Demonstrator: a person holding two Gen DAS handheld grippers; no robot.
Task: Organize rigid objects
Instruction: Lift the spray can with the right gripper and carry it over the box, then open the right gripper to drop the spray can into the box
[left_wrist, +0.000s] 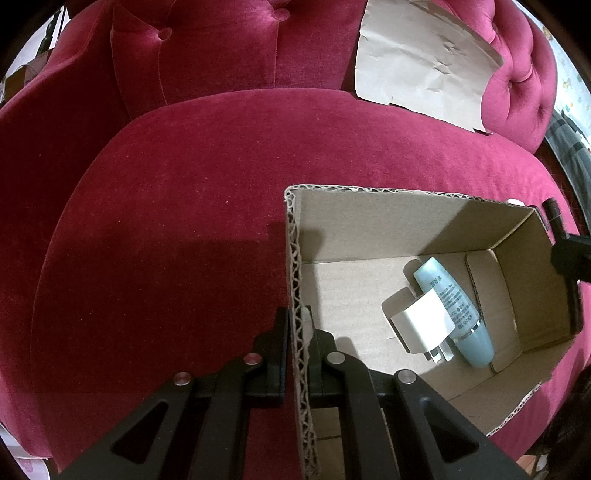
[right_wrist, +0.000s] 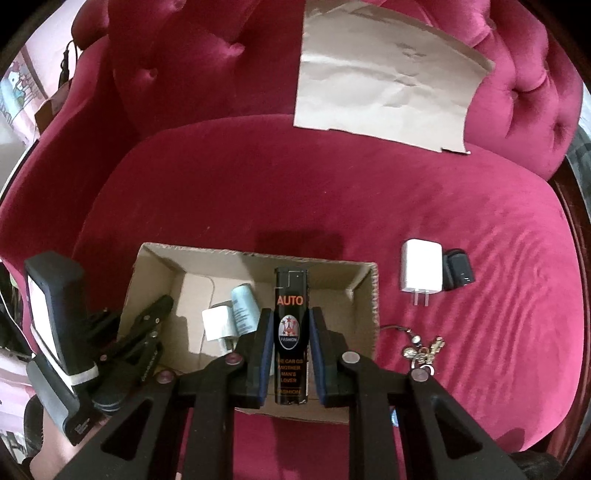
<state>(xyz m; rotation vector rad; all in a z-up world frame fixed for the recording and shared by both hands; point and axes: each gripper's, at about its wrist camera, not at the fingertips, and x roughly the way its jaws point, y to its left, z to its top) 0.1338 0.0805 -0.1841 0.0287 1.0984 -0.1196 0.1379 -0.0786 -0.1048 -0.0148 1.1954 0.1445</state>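
My left gripper (left_wrist: 299, 354) pinches box (left_wrist: 293, 258) wall | my right gripper (right_wrist: 291, 350) clamps lighter (right_wrist: 291, 325) over box | risk: early release bounces lighter off charger (right_wrist: 219, 323) and tube (right_wrist: 245, 308)

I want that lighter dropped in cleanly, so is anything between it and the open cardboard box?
Nothing visible blocks it. The right gripper holds the black lighter over the open box. Inside, the white charger and blue tube lie toward the left, leaving bare floor.
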